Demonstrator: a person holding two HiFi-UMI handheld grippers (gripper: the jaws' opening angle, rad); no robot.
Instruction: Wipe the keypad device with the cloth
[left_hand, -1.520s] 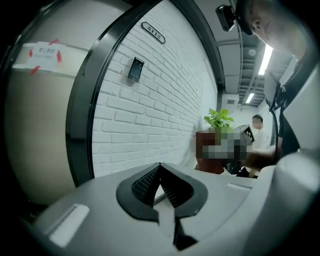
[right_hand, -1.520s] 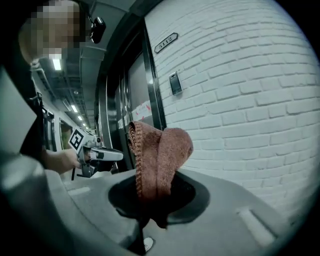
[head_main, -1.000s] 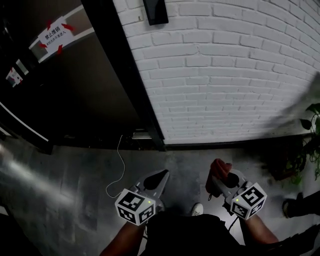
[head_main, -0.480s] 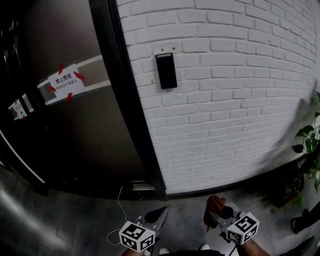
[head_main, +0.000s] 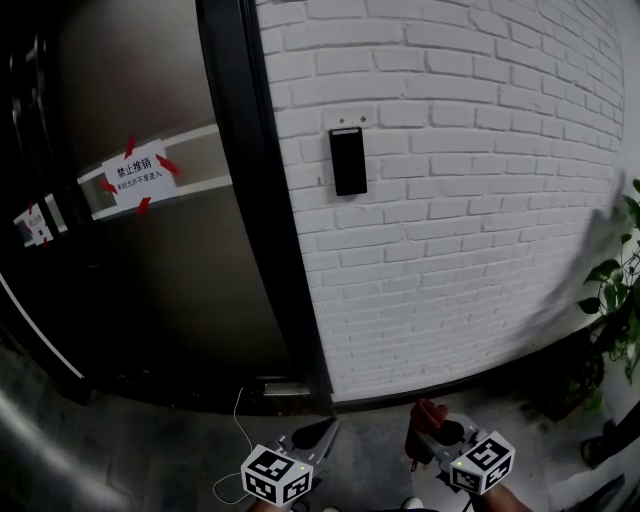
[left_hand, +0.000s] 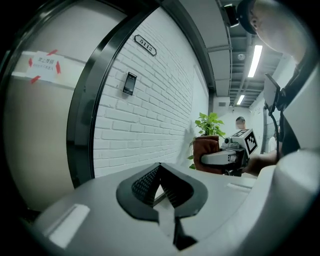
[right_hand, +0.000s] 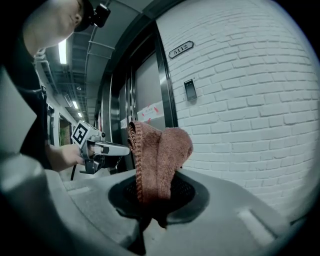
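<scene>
The right gripper (right_hand: 155, 196) has its jaws clamped on the cloth (right_hand: 159, 157). It's a rusty-brown towel-type rag that's folded over and sticks up out of the pads, and its lower end disappears down in the jaw pocket. The left gripper (left_hand: 159, 172) has its jaws closed tip to tip with nothing in them. Both grippers sit side by side, low in the head view, right at the bottom edge, so the marker cubes only just fit in frame and the arms behind them are cut off.

The keypad device (head_main: 348, 160) is mounted on the white brick wall (head_main: 480, 200), just right of the dark door frame (head_main: 262, 200) and well above and apart from both grippers. It only reads as a plain black slab, and I can't pick out any buttons. There's a taped paper notice (head_main: 138, 172) on the door, a thin white cable (head_main: 238, 405) on the floor, and a plant (head_main: 618, 285) clipped by the right edge.

Compared to a second ago, the view has tipped up. The keypad was barely peeking in at the top back then, and now it's fully in frame. The grippers have slid down toward the bottom edge, still with the same grip on the cloth.
</scene>
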